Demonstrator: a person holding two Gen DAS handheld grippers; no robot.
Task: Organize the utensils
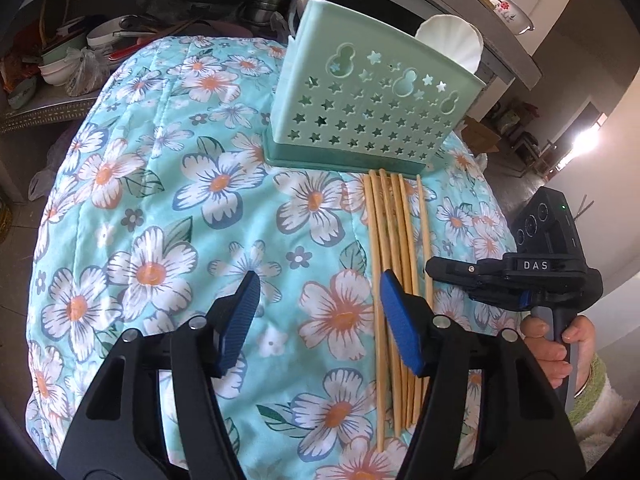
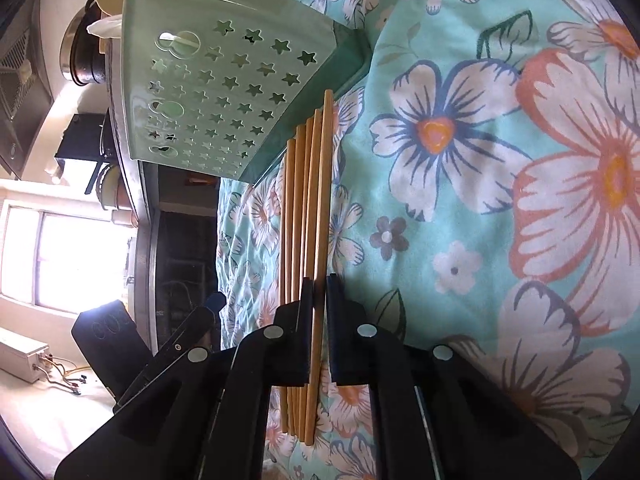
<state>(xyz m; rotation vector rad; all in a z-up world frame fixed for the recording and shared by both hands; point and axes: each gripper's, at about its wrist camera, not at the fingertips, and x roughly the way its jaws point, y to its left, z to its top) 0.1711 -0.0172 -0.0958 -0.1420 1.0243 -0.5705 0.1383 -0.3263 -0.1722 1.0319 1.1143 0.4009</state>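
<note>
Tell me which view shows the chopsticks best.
Left wrist: the chopsticks lie in full length beside the holder. In the right wrist view they run between the right gripper's fingers, partly hidden.

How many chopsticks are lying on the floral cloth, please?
6 chopsticks, side by side in one bundle on the floral cloth before the green holder; overlap may hide another.

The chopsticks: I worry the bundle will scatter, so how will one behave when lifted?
The chopsticks look thin, straight and wooden, so probably stiff and light. They seem round, so neighbours may roll on the soft quilt. The right gripper closes around one at its near end, so it may pivot.
</note>
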